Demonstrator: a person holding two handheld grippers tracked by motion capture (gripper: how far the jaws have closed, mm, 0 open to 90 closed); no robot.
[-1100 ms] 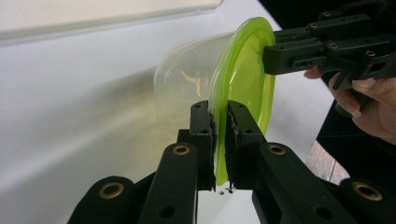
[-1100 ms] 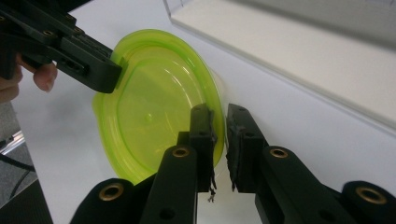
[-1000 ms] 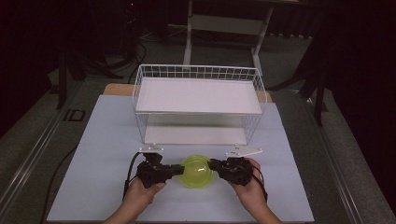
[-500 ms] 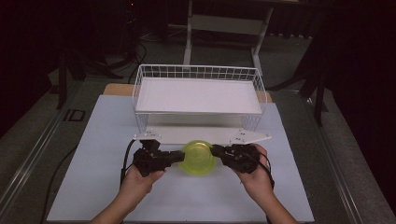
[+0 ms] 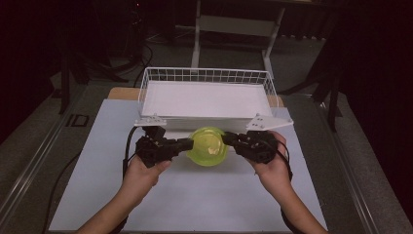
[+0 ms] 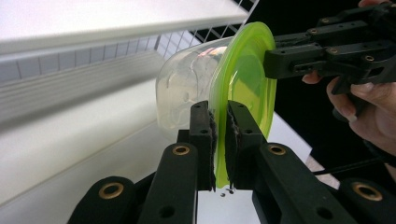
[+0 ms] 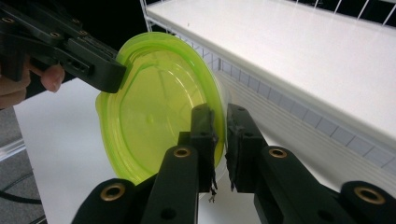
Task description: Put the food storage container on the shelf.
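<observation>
The green-lidded clear container [image 5: 208, 146] is rising off the white mat [image 5: 97, 146] toward the wire basket [image 5: 207, 75]; the left gripper [image 5: 187, 144] and right gripper [image 5: 228, 139] are clamping its lid rim on opposite sides, contents unclear.

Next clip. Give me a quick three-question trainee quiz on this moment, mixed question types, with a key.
1. True or false: the left gripper and the right gripper both pinch the rim of the green lid.
2. What is the lid fitted on?
A. a clear container
B. a metal pot
C. a cardboard box
3. What stands just beyond the container in the high view?

Key
1. True: each pair of jaws is shut on the lid's edge, from opposite sides.
2. A: the clear container shows behind the lid in the left gripper view.
3. A white wire rack with a flat white shelf, on the white table.
</observation>
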